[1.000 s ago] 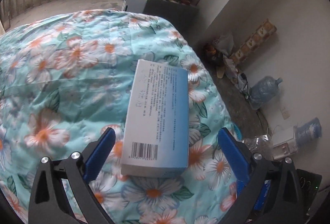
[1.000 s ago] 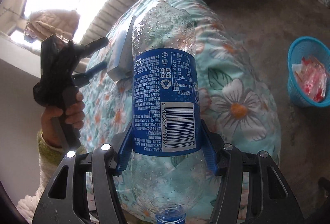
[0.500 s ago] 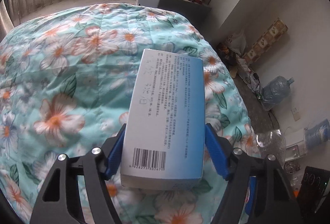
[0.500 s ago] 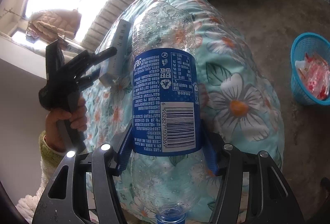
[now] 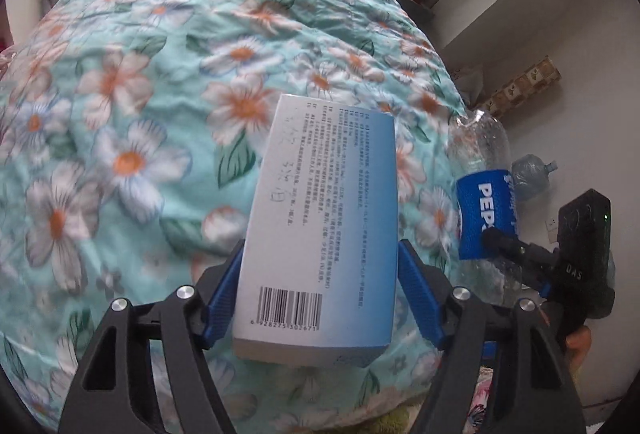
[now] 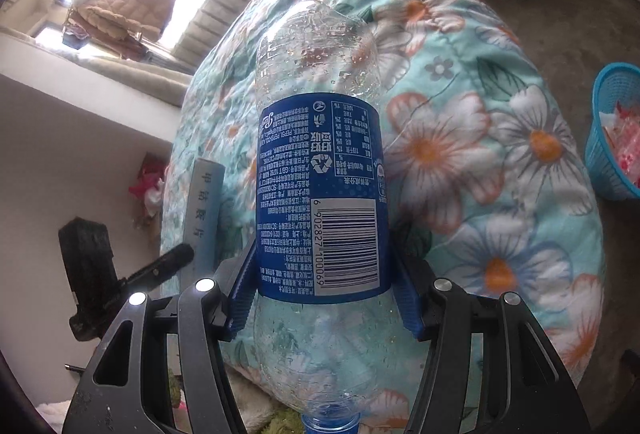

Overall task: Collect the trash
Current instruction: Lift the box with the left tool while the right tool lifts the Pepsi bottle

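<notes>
The box (image 5: 320, 230) is now clamped in your left gripper (image 5: 322, 294): both blue pads press its long sides near the barcode end, and it juts forward above the floral quilt (image 5: 132, 106). A second ago the jaws stood wide on either side of the box while it lay flat on the quilt; they have since closed onto it, so the pick is made, and the box appears to be clear of the fabric, though the blur leaves this uncertain. Your right gripper (image 6: 324, 298) is clamped on the bottle (image 6: 320, 194), pads on the blue label, cap end toward the camera and base pointing away; this grip is unchanged from a second ago. In the left view the bottle (image 5: 486, 206) and right gripper now appear just beside the box, where no part of them showed before. In the right view the box (image 6: 206, 210) now sits close to the bottle's left. Both hands therefore carry trash, and nothing else loose shows on the quilt in these views. The blue basket (image 6: 612, 130) stands on the floor past the bed's edge, at the right of the right view, already holding wrappers. Judge the next step as a carry to that basket. Keep both grips firm: the bottle wall is thin and may flex, and the box is held near one end only.
</notes>
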`<state>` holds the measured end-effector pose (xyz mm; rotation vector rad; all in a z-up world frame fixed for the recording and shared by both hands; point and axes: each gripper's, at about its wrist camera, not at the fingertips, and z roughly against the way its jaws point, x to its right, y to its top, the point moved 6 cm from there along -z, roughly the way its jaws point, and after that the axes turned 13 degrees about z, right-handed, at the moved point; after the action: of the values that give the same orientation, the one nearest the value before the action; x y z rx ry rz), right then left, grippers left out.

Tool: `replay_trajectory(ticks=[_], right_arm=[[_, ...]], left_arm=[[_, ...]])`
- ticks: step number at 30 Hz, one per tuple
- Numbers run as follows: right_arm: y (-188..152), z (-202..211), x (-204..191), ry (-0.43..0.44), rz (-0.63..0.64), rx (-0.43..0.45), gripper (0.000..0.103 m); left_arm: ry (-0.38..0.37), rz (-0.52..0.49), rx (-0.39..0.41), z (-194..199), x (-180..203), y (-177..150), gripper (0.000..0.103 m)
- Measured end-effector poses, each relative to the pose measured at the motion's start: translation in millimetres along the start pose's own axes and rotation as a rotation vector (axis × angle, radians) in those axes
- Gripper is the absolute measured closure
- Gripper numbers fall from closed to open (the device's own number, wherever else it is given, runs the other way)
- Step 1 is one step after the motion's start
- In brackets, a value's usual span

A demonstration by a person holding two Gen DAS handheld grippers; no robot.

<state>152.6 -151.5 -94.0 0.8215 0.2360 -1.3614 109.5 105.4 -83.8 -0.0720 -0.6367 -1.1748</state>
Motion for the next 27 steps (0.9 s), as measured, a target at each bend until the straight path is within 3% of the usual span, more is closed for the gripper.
replay_trajectory(ticks=[2, 3, 5, 21, 27], right_arm=[[-2, -2, -2, -0.006, 0.011, -0.013, 0.047], [-2, -3, -3, -0.014, 0.017, -0.016, 0.046], [1, -4, -3, -0.029, 0.024, -0.019, 0.046], [5, -9, -14, -0.186, 0.077, 0.032, 0.044], [8, -8, -18, -0.247, 0.116, 0.062, 0.044]], left_arm=[[-0.015, -0.003, -0.015, 4, 1, -15, 0.028], [-0.025, -0.006, -0.022, 5, 2, -19, 0.021], [-0.031, -0.022, -0.015, 3, 4, -23, 0.02], [0.127, -0.232, 0.126, -24, 23, -8, 0.02], [0.155, -0.253, 0.156, -25, 23, -7, 0.03]])
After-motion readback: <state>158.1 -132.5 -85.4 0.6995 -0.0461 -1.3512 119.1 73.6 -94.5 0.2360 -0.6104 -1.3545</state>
